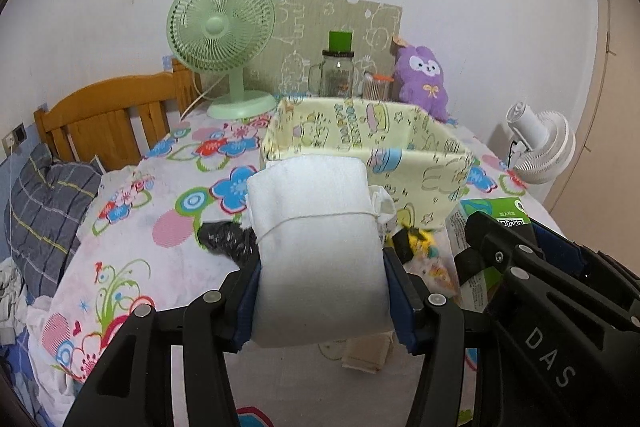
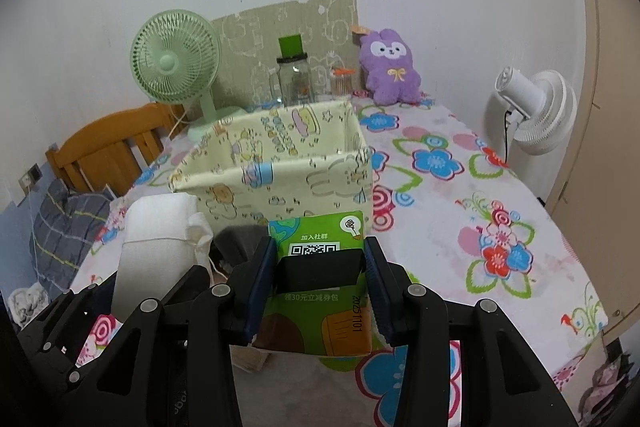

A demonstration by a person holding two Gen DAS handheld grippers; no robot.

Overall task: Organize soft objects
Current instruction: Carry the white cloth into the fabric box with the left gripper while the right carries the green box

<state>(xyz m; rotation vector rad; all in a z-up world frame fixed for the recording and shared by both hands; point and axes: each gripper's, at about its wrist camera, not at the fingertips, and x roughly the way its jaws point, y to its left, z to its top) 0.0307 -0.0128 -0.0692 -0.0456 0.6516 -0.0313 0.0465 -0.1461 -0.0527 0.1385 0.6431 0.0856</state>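
My left gripper (image 1: pixel 322 281) is shut on a white rolled cloth bundle (image 1: pixel 316 239) and holds it above the flowered bedsheet, just in front of the yellow cartoon fabric basket (image 1: pixel 420 163). My right gripper (image 2: pixel 320 275) is shut on a green tissue pack (image 2: pixel 320 307), also held up in front of the basket (image 2: pixel 280 179). The bundle shows at the left of the right wrist view (image 2: pixel 156 243). The green pack and right gripper show at the right of the left wrist view (image 1: pixel 500 223). The basket looks empty inside.
A green desk fan (image 1: pixel 222 39), glass jar (image 1: pixel 336 75) and purple plush rabbit (image 1: pixel 422 75) stand behind the basket. A white fan (image 2: pixel 536 107) is at the right edge. A black item (image 1: pixel 228 239) and yellow toy (image 1: pixel 420 239) lie under the bundle. A wooden headboard (image 1: pixel 108 115) is at the left.
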